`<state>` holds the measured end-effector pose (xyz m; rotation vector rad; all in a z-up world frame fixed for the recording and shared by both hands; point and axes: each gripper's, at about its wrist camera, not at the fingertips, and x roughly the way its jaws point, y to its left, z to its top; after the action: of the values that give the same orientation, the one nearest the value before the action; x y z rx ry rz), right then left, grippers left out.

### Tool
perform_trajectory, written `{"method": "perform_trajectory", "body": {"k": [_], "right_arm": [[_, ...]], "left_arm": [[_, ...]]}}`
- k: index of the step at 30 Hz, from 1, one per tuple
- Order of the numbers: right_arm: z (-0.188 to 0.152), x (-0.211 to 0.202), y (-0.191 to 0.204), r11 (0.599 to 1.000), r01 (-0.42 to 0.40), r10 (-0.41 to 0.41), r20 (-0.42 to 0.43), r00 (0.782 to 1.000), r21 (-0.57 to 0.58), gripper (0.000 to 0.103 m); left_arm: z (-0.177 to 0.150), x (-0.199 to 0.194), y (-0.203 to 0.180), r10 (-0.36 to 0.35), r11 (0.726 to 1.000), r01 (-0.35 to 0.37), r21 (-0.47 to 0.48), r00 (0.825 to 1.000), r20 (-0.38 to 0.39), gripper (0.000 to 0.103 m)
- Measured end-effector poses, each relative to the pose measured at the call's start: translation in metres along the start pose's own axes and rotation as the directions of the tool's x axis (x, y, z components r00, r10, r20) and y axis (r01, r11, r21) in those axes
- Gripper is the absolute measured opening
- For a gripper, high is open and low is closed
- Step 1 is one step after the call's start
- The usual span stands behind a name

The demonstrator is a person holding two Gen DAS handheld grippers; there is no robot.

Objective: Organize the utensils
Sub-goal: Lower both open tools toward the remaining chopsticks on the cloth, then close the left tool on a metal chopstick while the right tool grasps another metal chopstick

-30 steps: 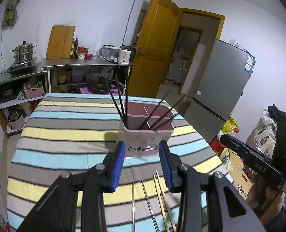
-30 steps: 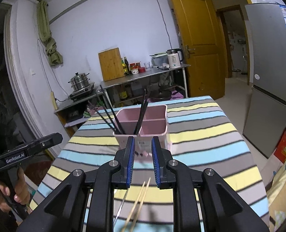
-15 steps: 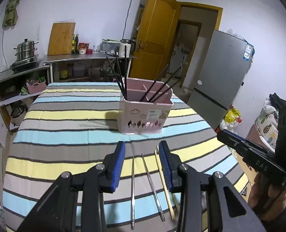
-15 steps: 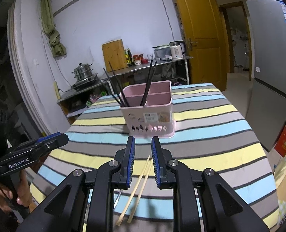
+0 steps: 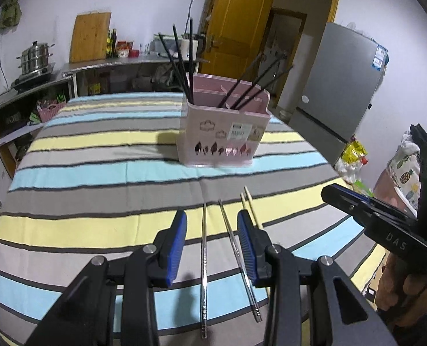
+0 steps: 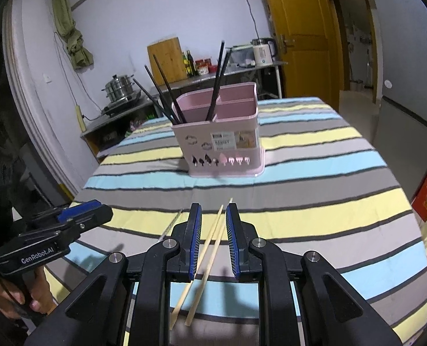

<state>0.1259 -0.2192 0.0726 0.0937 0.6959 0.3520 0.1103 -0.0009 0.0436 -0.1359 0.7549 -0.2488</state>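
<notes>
A striped cloth in grey, yellow and pale blue covers the worktop (image 5: 98,170), the largest thing in both views. Toward its far side stands a pink utensil holder (image 5: 223,132), upright, split into compartments, with several black chopsticks (image 5: 181,63) leaning out of it: one bunch at its left end, another slanting out to the right.

On the near part of the cloth lie four loose sticks. A pair of metal chopsticks (image 5: 203,265) lies lengthwise, pointing toward the holder, the two slightly splayed. Just to their right lies a pair of wooden chopsticks (image 6: 206,256), side by side and nearly parallel.

The left claw (image 5: 212,245) hangs above the metal pair with its blue pads spread apart; both metal sticks show in the gap, and the pads press on neither. The right claw (image 6: 212,239) hangs above the wooden pair, its pads set narrowly apart with the sticks showing between them, unpinched. Each claw appears at the edge of the other's view, held by a hand (image 6: 14,297).
</notes>
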Motion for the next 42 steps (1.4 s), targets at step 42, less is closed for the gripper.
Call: {"method": "perform_trajectory", "body": {"k": [42], "right_arm": [[-0.004, 0.108, 0.017, 0.998, -0.061, 0.058, -0.218, 0.974, -0.004, 0.016]], "left_arm": [[-0.004, 0.098, 0.035, 0.099, 0.995, -0.099, 0.009, 0.975, -0.201, 0.005]]}}
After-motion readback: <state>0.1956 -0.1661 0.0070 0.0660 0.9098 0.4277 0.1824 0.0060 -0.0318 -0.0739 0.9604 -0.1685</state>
